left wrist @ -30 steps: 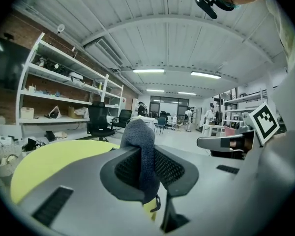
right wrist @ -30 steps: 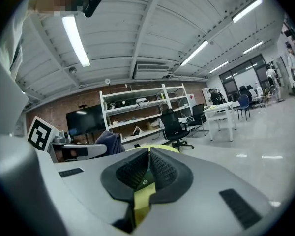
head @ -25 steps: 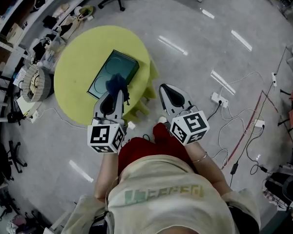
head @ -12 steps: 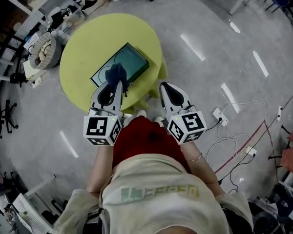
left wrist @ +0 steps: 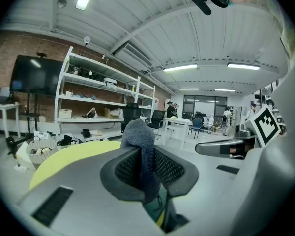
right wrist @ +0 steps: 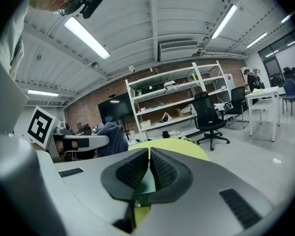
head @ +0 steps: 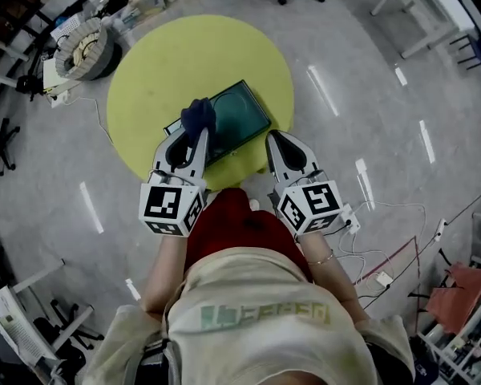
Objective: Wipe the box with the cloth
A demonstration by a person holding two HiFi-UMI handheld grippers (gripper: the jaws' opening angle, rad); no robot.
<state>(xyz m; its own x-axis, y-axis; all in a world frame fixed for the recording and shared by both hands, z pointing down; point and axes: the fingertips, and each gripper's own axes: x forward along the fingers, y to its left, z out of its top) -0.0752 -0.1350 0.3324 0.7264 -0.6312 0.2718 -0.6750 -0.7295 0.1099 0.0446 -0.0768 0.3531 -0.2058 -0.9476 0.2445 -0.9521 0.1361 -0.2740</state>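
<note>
— Has the wiping been started?
— Seemingly not yet. The cloth (head: 198, 116) is pinched in the left gripper (head: 200, 137) over the box (head: 239, 115) on the yellow table (head: 164, 54), but contact cannot be confirmed. The right gripper (head: 273, 139) is pressed together, empty.

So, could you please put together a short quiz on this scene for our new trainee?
1. True or false: the left gripper is shut on the blue cloth.
2. The dark green box lies on: A a sofa; B the yellow round table; C a kitchen sink.
3. In the right gripper view, how do the jaws of the right gripper stand?
Key: 1 true. 2 B. 3 Together, with nothing between them.
</note>
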